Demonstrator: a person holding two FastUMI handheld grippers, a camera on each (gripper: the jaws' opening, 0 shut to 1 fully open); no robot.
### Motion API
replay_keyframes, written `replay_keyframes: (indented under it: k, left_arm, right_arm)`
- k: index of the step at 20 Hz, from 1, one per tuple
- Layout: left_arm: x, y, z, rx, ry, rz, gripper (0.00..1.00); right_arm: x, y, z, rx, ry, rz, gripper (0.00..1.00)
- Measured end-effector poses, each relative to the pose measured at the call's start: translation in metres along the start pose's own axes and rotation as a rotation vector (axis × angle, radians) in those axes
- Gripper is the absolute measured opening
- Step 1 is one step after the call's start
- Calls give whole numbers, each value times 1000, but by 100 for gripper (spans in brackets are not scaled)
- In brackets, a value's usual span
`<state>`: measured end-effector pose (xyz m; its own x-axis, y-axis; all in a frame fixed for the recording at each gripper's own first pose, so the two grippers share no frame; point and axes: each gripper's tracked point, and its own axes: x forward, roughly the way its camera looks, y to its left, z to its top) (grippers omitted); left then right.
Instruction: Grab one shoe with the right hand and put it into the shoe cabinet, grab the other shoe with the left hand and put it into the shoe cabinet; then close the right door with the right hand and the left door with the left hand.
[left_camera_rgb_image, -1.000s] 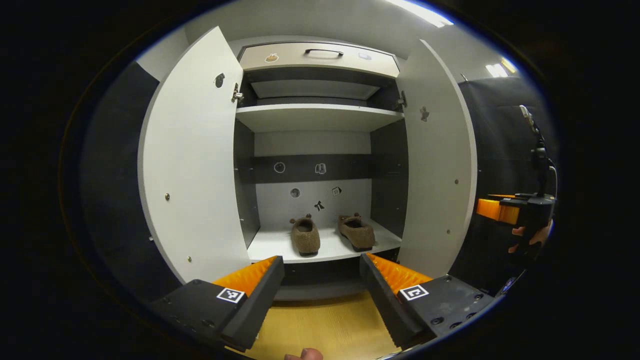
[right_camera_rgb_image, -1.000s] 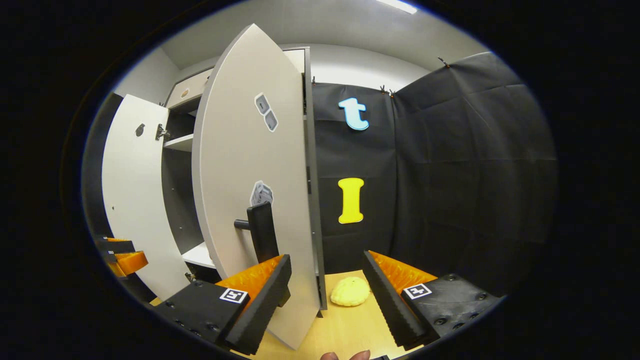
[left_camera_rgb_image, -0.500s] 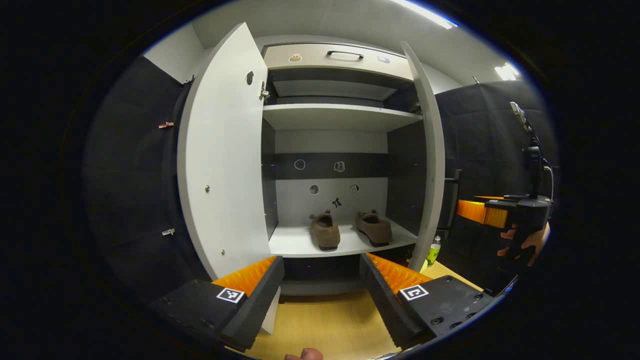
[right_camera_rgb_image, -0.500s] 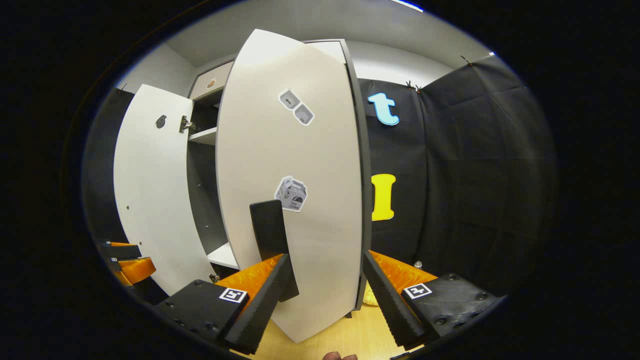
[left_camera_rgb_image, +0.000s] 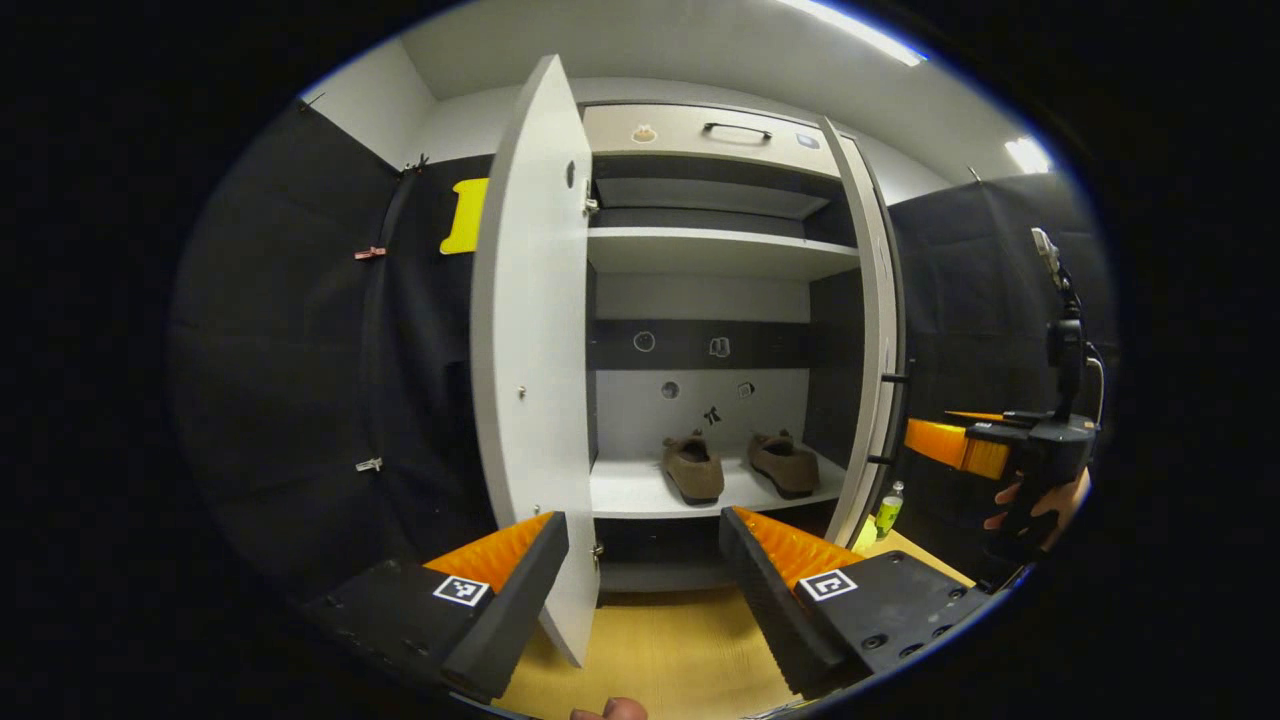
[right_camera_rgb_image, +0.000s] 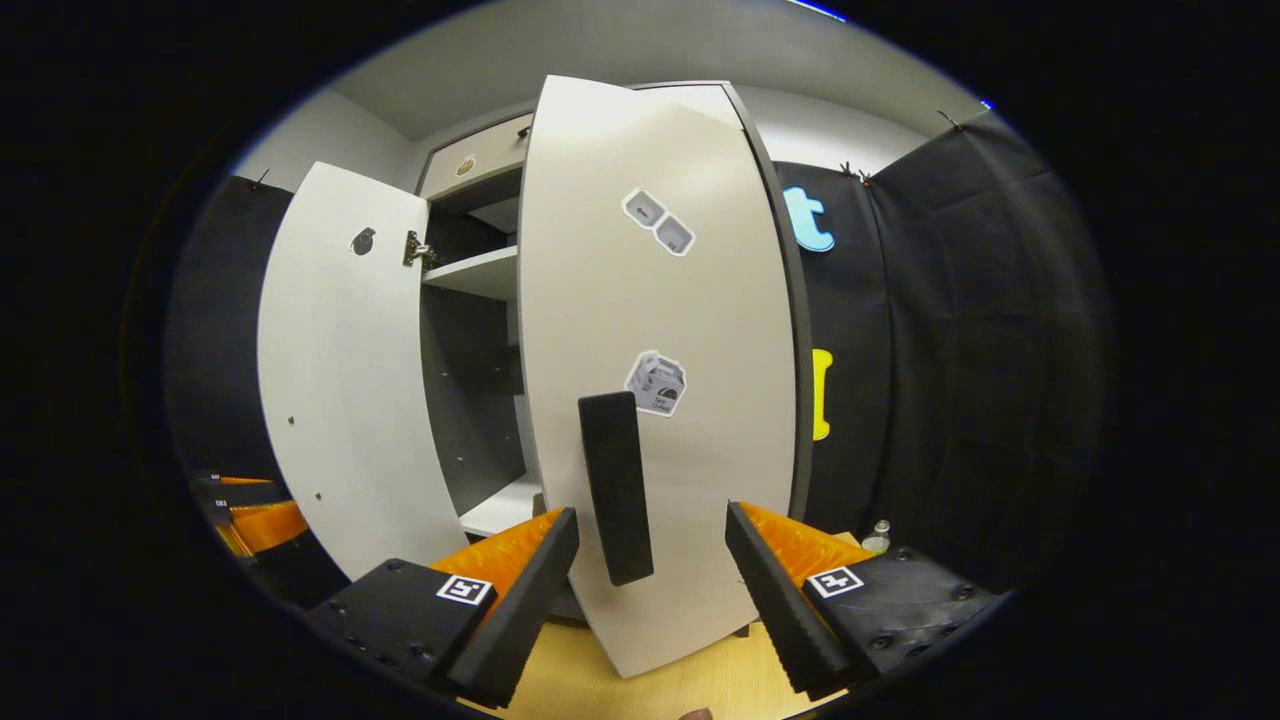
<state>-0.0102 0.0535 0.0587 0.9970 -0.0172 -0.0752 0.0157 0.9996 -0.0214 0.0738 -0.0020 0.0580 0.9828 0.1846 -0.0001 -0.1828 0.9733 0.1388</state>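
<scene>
Left gripper view looks into the tall white flat-panelled shoe cabinet (left_camera_rgb_image: 720, 250), where two brown fuzzy slipper-like shoes (left_camera_rgb_image: 693, 468) (left_camera_rgb_image: 783, 463) sit side by side on the smooth white lower shelf (left_camera_rgb_image: 640, 492), toes toward the back wall. The left gripper (left_camera_rgb_image: 645, 560) has its ridged jaws spread wide with nothing between them; the flat white left door (left_camera_rgb_image: 530, 380) stands edge-on just beside its left finger. The right door (left_camera_rgb_image: 872, 330) is swung nearly closed. In the right gripper view, the right gripper (right_camera_rgb_image: 650, 565) has its jaws wide apart on either side of the long black rectangular bar handle (right_camera_rgb_image: 615, 485) on the matte right door, gripping nothing. A small bottle (left_camera_rgb_image: 887, 505) stands on the pale wooden floor (left_camera_rgb_image: 660, 650) by the cabinet's right corner.
</scene>
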Motion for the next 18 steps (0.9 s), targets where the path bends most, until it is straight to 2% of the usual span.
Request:
replay_keyframes:
  k: [6,9,12,15,18]
  left_arm:
    - [-9,82,16,18,-46,125,97]
    - [-1,132,24,-18,-71,210,97]
    - [14,173,23,-15,-85,259,97]
    - [43,189,8,-17,-50,272,95]
    - [68,185,-5,-55,-16,241,95]
  right_arm:
    - [2,7,-3,22,11,3,98]
    - [4,6,-5,30,19,-9,98]
    - [7,4,-6,33,24,-25,98]
    - [10,7,-6,48,27,-21,98]
    - [11,9,-4,58,20,-13,98]
